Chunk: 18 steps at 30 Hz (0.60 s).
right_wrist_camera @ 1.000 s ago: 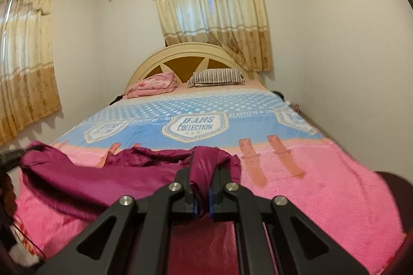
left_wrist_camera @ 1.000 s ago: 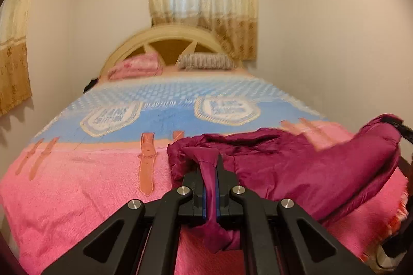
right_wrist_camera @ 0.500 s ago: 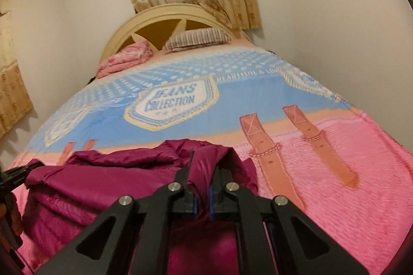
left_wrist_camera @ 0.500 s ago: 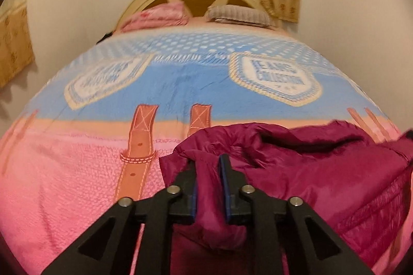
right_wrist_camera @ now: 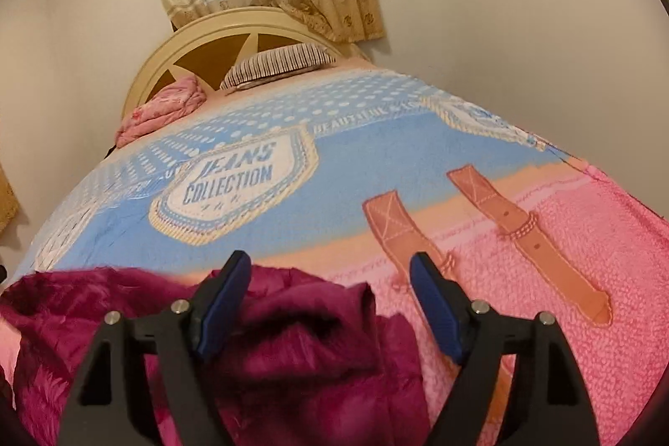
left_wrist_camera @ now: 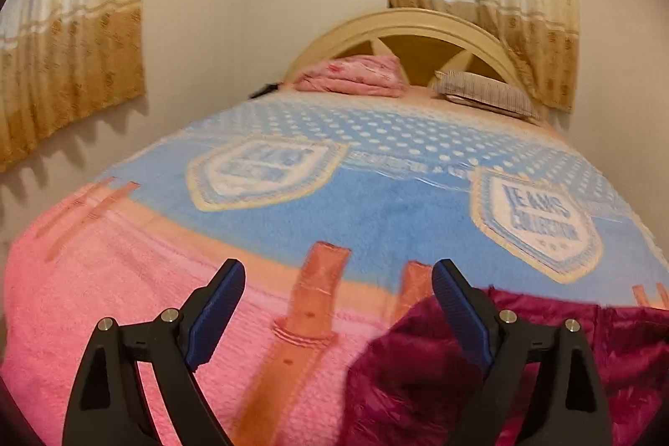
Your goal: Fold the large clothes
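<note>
A maroon padded jacket lies crumpled on the pink end of the bed blanket. In the left wrist view it fills the lower right, under and beside the right finger. My left gripper has its jaws opening wide, with only blanket between the blue pads. In the right wrist view the jacket spreads across the lower left. My right gripper has its jaws opening too. The jacket's bunched edge lies loose under the gap, and neither pad presses it.
The blanket is blue farther up the bed, with badge prints and orange strap patterns. A pink folded quilt and a striped pillow lie by the cream headboard. Curtains hang on the walls behind and to the left.
Both grippers were shut on folds of the maroon jacket and have let go, their jaws now wide. Both moved forward and lower over the bed, and the jacket dropped onto the blanket.
</note>
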Tool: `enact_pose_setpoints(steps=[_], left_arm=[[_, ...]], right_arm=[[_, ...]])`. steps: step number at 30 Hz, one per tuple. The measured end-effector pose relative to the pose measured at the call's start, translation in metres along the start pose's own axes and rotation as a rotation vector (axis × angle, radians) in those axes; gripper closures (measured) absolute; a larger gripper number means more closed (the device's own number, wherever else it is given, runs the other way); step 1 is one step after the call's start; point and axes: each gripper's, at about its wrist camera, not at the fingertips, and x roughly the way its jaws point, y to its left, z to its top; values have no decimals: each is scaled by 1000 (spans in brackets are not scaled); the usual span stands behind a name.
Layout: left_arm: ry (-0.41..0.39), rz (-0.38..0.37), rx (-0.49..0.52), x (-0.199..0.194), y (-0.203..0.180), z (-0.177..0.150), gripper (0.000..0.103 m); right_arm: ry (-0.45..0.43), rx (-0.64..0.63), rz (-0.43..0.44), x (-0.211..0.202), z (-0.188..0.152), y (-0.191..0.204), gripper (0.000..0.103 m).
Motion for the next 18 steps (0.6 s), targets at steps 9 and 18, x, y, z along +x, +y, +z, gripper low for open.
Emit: enact_pose_setpoints(steps=[9,18], left_arm=[[-105,26,126,-40,-43,-20,6],[0,100,346,16,-108,-56,6]], right_arm=[[-34,-222,41,-21,-18,63,29],[97,-333,1,23,-43,90,31]])
